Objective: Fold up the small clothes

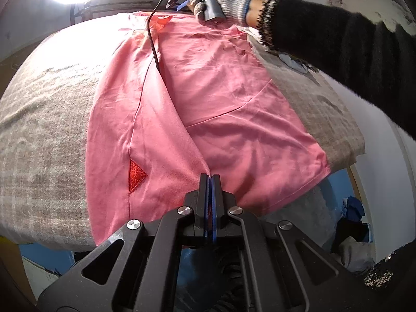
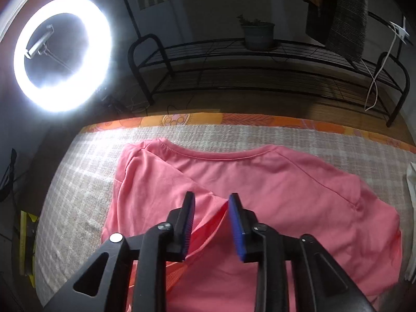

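Pink T-shirt [image 1: 208, 104]: flat on the grey woven blanket [image 1: 46, 135], one side folded over the body, red mesh triangle [image 1: 136, 175] at a side seam, collar at the far edge. Left gripper [image 1: 208, 179]: jaws pressed together, clamped on the shirt's folded edge. Right gripper [image 2: 212, 200]: jaws apart over the fabric, held in a gloved hand [image 1: 221, 0]. Ring light [image 2: 62, 54], black wire rack [image 2: 260, 72] and potted plant [image 2: 257, 32] beyond.

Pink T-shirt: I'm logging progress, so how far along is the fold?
Done: the pink T-shirt lies on the plaid blanket with one side folded over. In hand: the left tool pinches that flap's hem; the right tool hovers open near the collar end. Left: the other side and the crosswise folds.
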The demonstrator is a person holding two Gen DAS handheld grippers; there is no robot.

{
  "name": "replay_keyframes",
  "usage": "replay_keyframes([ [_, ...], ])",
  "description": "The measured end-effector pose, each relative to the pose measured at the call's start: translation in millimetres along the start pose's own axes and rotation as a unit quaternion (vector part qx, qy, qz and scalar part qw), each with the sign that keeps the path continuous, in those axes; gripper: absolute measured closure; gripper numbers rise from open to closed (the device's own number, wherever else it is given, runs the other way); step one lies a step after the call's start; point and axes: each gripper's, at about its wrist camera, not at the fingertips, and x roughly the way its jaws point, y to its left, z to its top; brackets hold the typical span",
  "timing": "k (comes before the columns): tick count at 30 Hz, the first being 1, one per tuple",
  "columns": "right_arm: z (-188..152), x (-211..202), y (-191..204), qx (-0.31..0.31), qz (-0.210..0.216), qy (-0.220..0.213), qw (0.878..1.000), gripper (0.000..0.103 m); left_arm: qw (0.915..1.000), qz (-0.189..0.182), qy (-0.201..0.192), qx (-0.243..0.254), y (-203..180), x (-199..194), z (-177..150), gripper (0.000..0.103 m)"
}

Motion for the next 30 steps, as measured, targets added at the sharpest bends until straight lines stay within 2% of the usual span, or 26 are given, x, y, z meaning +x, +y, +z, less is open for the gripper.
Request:
replay_keyframes([
  [3, -5.3, -30.0, -12.4, 0.017, 0.021, -0.010, 1.000, 0.073, 0.9999, -0.006, 0.001, 0.011, -7.2, -1.3, -0.5, 0.103],
  [8, -24.4, -108.8, -31.6, 0.021, 0.051, -0.042, 0.998, 0.070, 0.9990, -0.021, 0.016, 0.035, -23.0, -8.3, -10.1, 0.103],
  [12, -58.4, -181.6, -44.1, 0.010, 0.078, -0.058, 0.995, 0.066, 0.9987, -0.031, -0.001, 0.040, -24.7, -35.9, -22.2, 0.103],
  [15, -94.6, -234.1, -48.4, -0.002, 0.104, -0.067, 0.992, 0.066, 0.9994, -0.022, -0.018, 0.020, -9.7, -61.9, -30.0, 0.102],
  [16, -107.6, -246.8, -47.7, -0.004, 0.112, -0.068, 0.991, 0.064, 0.9995, -0.016, -0.023, 0.011, -3.0, -67.4, -31.7, 0.098],
  [18, -135.9, -265.0, -43.0, -0.008, 0.128, -0.061, 0.990, 0.064, 0.9992, 0.005, -0.035, -0.021, 19.6, -77.9, -35.4, 0.077],
  [21, -195.2, -275.7, -25.4, -0.020, 0.145, -0.033, 0.989, 0.063, 0.9960, 0.035, -0.043, -0.070, 52.0, -82.2, -40.7, 0.075],
  [24, -260.1, -258.2, 0.4, -0.020, 0.177, 0.029, 0.984, 0.063, 0.9933, 0.047, -0.035, -0.100, 73.8, -72.7, -45.7, 0.075],
  [25, -283.7, -246.6, 12.3, -0.023, 0.181, 0.053, 0.982, 0.064, 0.9930, 0.046, -0.029, -0.105, 78.8, -68.4, -47.6, 0.075],
  [30, -356.8, -189.7, 51.3, -0.010, 0.184, 0.142, 0.973, 0.065, 0.9891, 0.024, 0.009, -0.145, 94.1, -41.3, -59.7, 0.075],
])
